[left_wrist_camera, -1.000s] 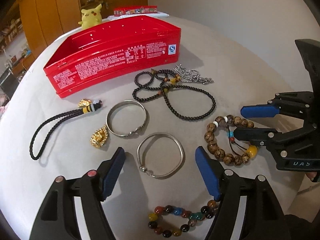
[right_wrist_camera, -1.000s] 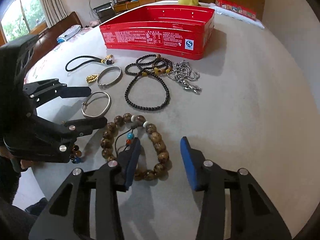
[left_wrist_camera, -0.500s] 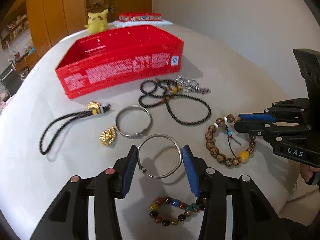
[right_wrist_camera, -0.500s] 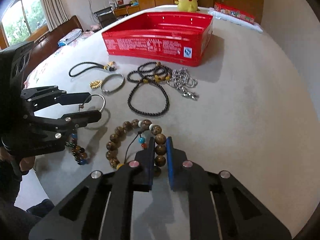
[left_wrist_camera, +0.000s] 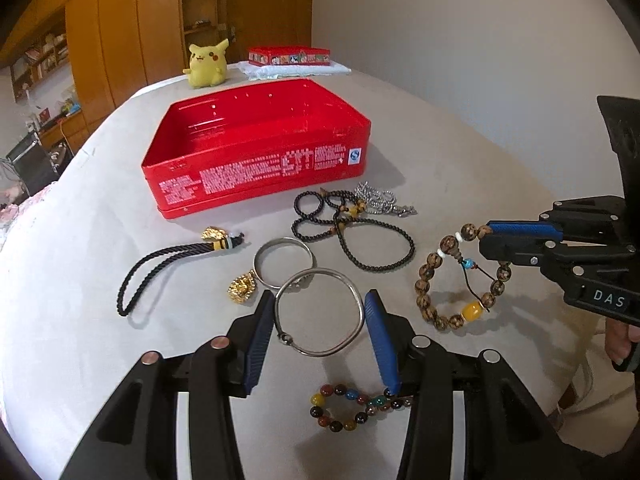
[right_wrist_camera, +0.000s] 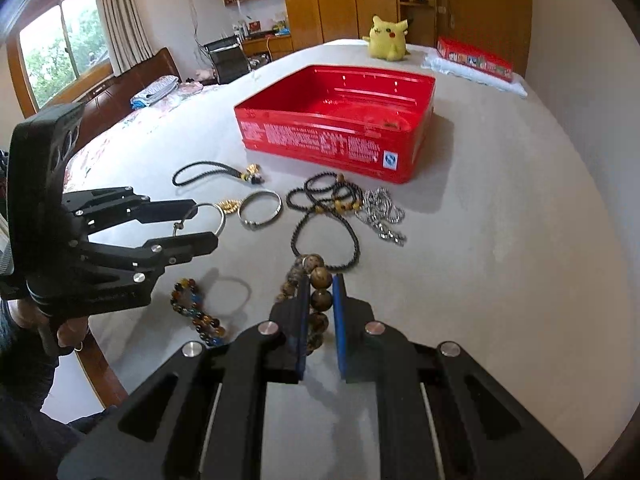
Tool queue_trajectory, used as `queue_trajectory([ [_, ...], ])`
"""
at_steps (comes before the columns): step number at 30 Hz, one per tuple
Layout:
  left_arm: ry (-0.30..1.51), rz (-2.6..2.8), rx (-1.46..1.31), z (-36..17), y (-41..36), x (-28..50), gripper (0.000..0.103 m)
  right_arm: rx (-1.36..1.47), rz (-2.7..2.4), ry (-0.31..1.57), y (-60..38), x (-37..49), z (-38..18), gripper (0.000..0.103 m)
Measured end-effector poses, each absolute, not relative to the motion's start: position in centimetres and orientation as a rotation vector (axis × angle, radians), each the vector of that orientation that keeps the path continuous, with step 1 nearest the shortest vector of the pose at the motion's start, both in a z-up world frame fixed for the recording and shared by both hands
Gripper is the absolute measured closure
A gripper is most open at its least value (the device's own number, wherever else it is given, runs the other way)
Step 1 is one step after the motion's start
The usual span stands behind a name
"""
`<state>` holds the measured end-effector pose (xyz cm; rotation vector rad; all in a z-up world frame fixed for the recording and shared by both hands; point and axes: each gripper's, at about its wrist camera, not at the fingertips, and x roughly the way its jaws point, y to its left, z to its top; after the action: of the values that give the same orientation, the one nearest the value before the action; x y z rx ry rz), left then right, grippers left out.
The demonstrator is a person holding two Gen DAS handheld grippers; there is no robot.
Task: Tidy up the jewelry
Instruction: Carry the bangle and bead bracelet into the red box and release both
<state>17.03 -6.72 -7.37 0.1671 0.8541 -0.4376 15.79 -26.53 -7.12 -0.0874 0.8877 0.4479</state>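
Observation:
My left gripper is shut on a silver bangle and holds it above the table; it also shows in the right wrist view. My right gripper is shut on a brown wooden bead bracelet, which hangs from its jaws in the left wrist view. An open, empty red tin box stands behind. On the table lie a second silver bangle, a black bead necklace, a silver chain, a black cord with gold charm, a gold pendant and a multicoloured bead bracelet.
A yellow Pikachu plush and a small red printed box on a white cloth sit at the table's far end. The table's near edge is by my left hand. A wall runs along the right.
Both grippers have risen, lifting the silver bangle and the wooden bracelet off the table. One second ago both were open around them, then they closed.

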Motion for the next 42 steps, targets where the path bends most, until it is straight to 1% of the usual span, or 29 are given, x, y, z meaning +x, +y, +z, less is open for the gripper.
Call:
queue_trajectory([
  [14, 0.794, -0.422, 0.169, -4.5, -6.2, 16.2, 0.057, -0.089, 0.462, 0.832, -26.6, 16.2, -3.8, 0.094],
  [28, 0.754, -0.408, 0.191, -2.1, -5.7, 17.2, 0.057, -0.099, 0.475, 0.802, -26.6, 17.4, -1.6, 0.094],
  [33, 0.735, -0.403, 0.193, -0.8, -5.1, 18.7, 0.057, -0.119, 0.476, 0.790, -26.5, 18.8, -0.4, 0.094],
  [42, 0.720, -0.393, 0.196, 1.1, -4.5, 24.1, 0.057, -0.144, 0.489, 0.768, -25.9, 23.0, 2.1, 0.094],
])
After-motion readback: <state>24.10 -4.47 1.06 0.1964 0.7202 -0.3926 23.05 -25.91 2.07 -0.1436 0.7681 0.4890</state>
